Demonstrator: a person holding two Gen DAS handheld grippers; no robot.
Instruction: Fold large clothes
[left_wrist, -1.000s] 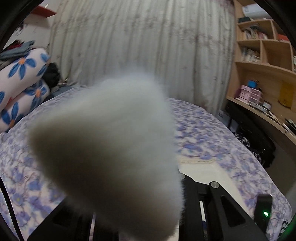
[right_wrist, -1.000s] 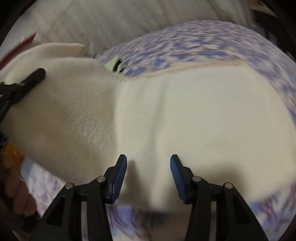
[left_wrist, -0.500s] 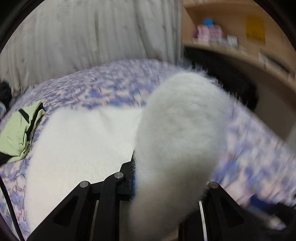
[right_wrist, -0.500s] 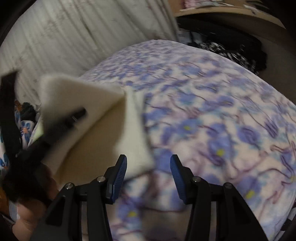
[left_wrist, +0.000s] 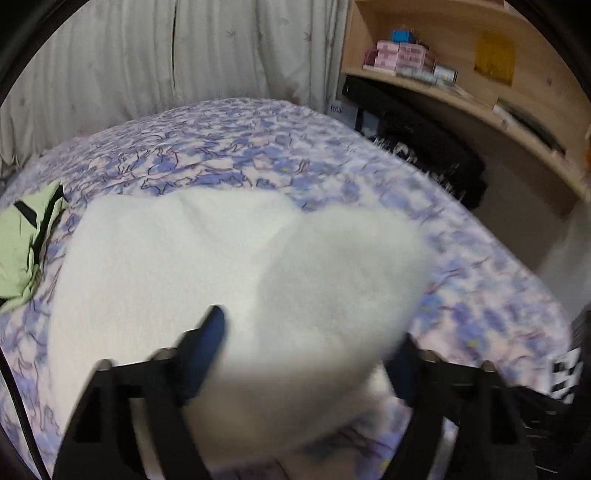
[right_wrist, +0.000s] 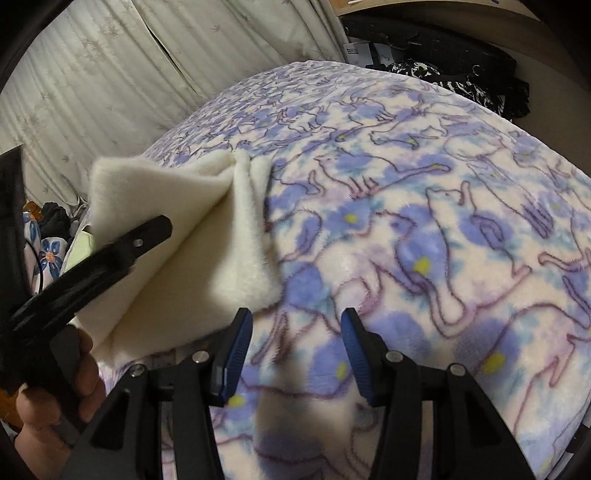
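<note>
A cream fleece garment (left_wrist: 155, 258) lies on the bed. A folded-over flap of it (left_wrist: 340, 280) hangs blurred between the jaws of my left gripper (left_wrist: 306, 347). Those jaws are opening and stand wide, with the pads off the cloth. In the right wrist view the garment (right_wrist: 192, 229) sits at the left, with the left gripper's black finger (right_wrist: 140, 240) over it and a hand (right_wrist: 55, 402) on the grip. My right gripper (right_wrist: 297, 343) hovers over the bedspread just right of the garment's corner. It is open with nothing between its blue pads.
A blue and lilac cat-print bedspread (right_wrist: 443, 221) covers the bed. A light green garment (left_wrist: 22, 251) lies at its left edge. Pale curtains (left_wrist: 147, 66) hang behind. A wooden shelf (left_wrist: 461, 55) and black bags (left_wrist: 424, 155) stand to the right. Floral bedding (right_wrist: 48, 254) sits far left.
My left gripper swung the fleece flap over and down onto the garment, then its jaws spread wide. My right gripper moved off the garment to the bedspread beside it.
</note>
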